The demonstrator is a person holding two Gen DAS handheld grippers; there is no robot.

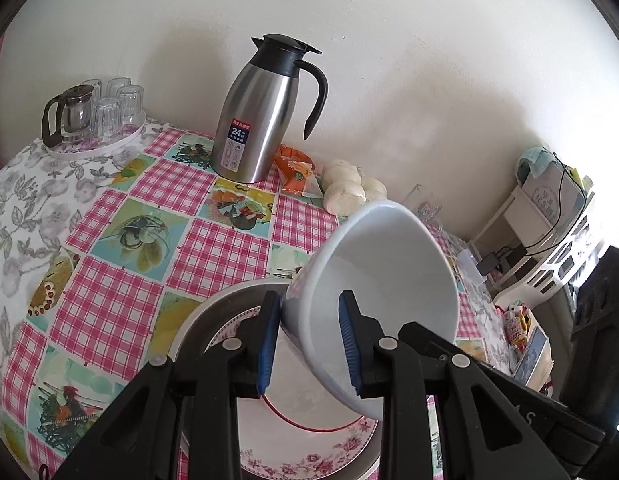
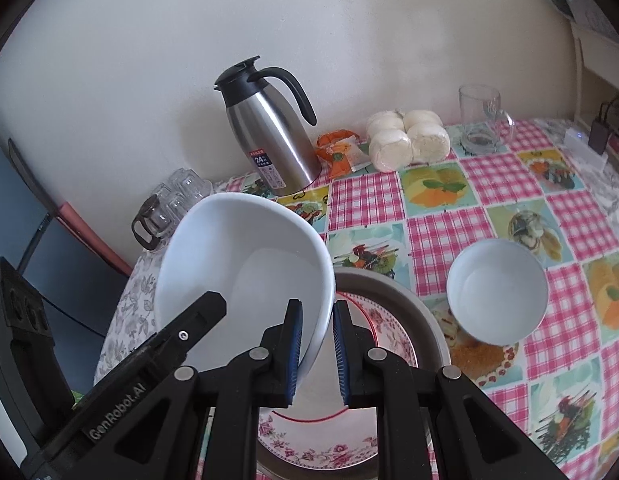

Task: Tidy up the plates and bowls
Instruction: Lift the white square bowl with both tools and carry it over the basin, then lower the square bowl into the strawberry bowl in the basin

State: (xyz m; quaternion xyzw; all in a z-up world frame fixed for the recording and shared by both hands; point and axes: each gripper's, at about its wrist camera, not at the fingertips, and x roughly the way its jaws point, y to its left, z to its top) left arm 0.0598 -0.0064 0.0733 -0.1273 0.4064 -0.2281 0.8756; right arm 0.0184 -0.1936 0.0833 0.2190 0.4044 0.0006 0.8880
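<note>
A large white bowl (image 1: 381,280) (image 2: 245,264) hangs tilted over a floral plate (image 1: 309,452) (image 2: 309,448), which lies in a round grey pan (image 1: 213,312) (image 2: 421,312). My left gripper (image 1: 309,304) is shut on one side of the bowl's rim, one blue pad inside and one outside. On the opposite side my right gripper (image 2: 317,306) is shut on the rim. The left gripper's black finger (image 2: 205,312) shows in the right wrist view, reaching into the bowl. A smaller white bowl (image 2: 497,292) stands upright on the tablecloth to the right of the pan.
A steel thermos jug (image 1: 265,120) (image 2: 277,140) stands near the wall, with an orange packet (image 2: 341,152) and wrapped white buns (image 1: 349,188) (image 2: 405,140) beside it. A glass mug (image 2: 481,120) stands far right. A tray of glasses (image 1: 93,120) fills the far left corner.
</note>
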